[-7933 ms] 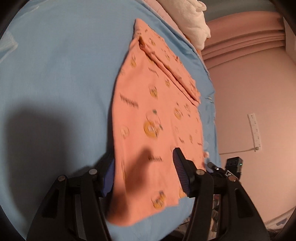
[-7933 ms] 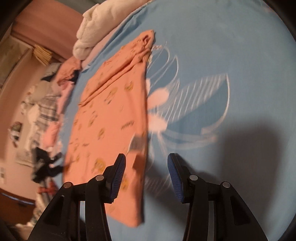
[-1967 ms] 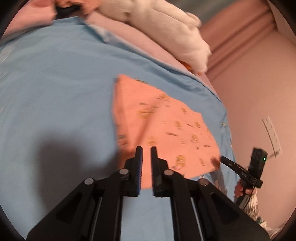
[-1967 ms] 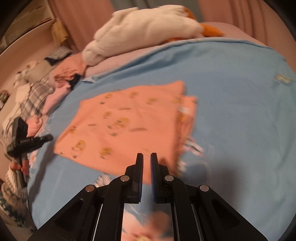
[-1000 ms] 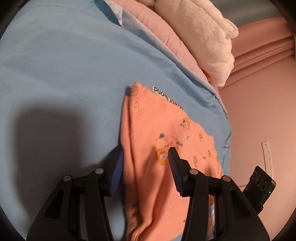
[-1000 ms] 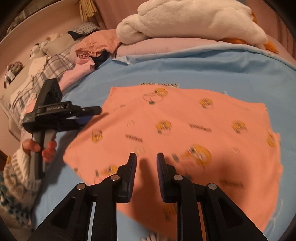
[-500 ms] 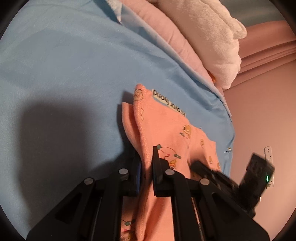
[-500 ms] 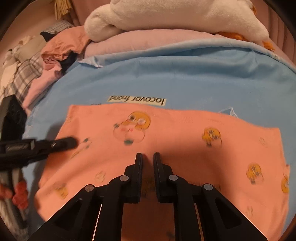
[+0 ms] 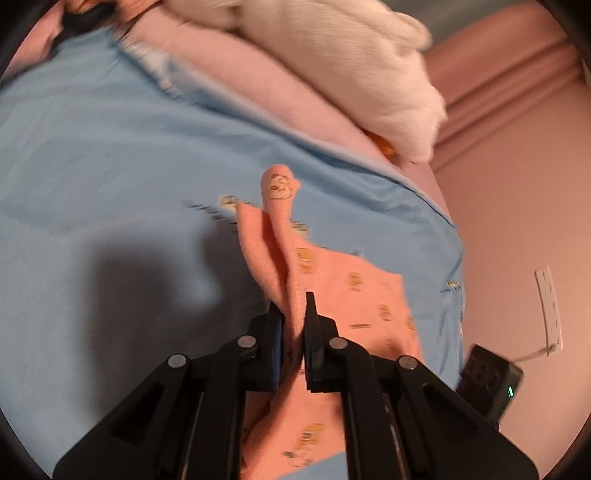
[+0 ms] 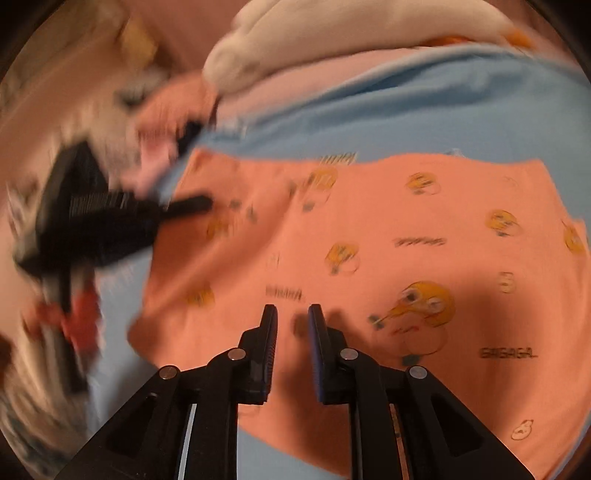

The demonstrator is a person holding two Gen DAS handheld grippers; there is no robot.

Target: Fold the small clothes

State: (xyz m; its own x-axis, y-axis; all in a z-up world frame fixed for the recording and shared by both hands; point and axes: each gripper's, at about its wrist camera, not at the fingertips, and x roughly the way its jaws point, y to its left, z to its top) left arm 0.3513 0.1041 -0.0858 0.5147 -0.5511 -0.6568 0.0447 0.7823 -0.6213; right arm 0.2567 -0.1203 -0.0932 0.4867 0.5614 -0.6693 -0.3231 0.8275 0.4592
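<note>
The left gripper (image 9: 293, 325) has its jaws pressed together on an edge of the orange printed garment (image 9: 354, 291). In the left wrist view the pinched fold stands up between the two pads and runs away toward 12 o'clock, ending in a rounded tip with a cartoon print. The rest of the cloth spreads toward 3 o'clock and drops toward 6 o'clock under the gripper's frame, lying on the light blue bedsheet (image 9: 110, 177). A dark shadow falls on the sheet at 9 o'clock of the jaws.

In the right wrist view the right gripper (image 10: 291, 325) hangs just over the same orange printed garment (image 10: 406, 240). Its jaws stand a little apart and are opening, with cloth seen through the gap but no fold visibly pinched between the pads. The garment fills the middle of that view, spreading mostly toward 3 o'clock, with a large yellow cartoon face at about 3 o'clock of the fingertips. The left gripper (image 10: 199, 203) shows there, blurred, at 10 o'clock, its tip at the garment's far left corner.

At 12 o'clock, beyond the sheet, a white fluffy blanket (image 10: 351, 33) lies on a pink pillow (image 9: 266, 92). A white power strip (image 9: 548, 306) hangs on the wall at 3 o'clock in the left wrist view.
</note>
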